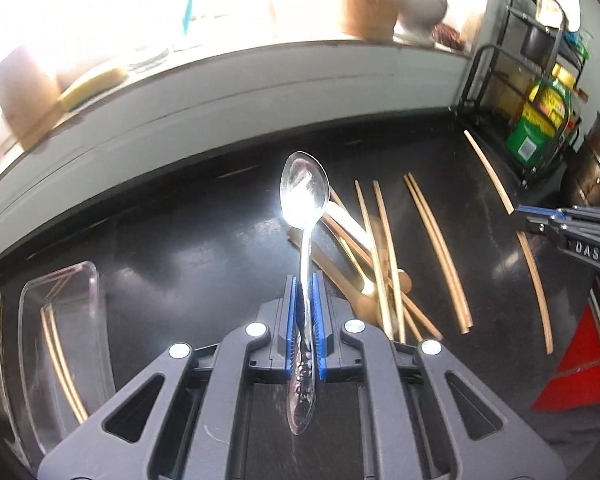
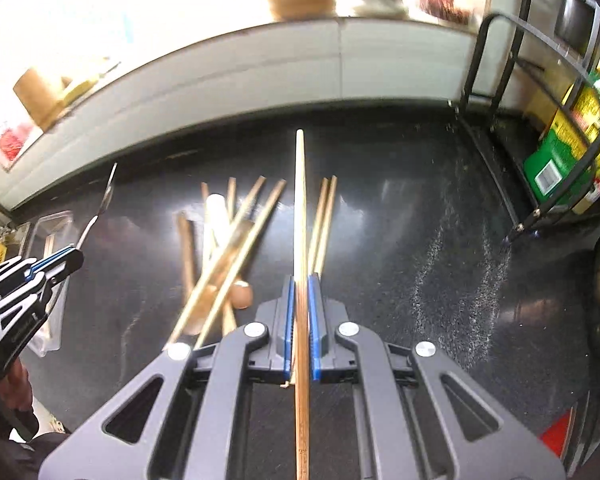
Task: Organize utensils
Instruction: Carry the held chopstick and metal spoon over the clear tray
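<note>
My left gripper point(image 1: 305, 292) is shut on the handle of a metal spoon point(image 1: 304, 192), held above the black counter with its bowl pointing away. My right gripper point(image 2: 300, 292) is shut on a single wooden chopstick point(image 2: 300, 208), held lengthwise along the fingers. A heap of chopsticks and wooden spoons point(image 2: 224, 248) lies on the counter left of the right gripper; it also shows in the left wrist view point(image 1: 376, 260). A clear plastic tray point(image 1: 60, 344) at the left holds two chopsticks. The left gripper with the spoon shows in the right wrist view point(image 2: 60, 260).
Two loose chopsticks point(image 1: 440, 252) and one long one point(image 1: 516, 240) lie on the counter point(image 1: 180, 248) to the right. A black wire rack point(image 2: 540, 120) with green packets stands at the back right. A grey ledge point(image 2: 260, 76) with jars runs behind.
</note>
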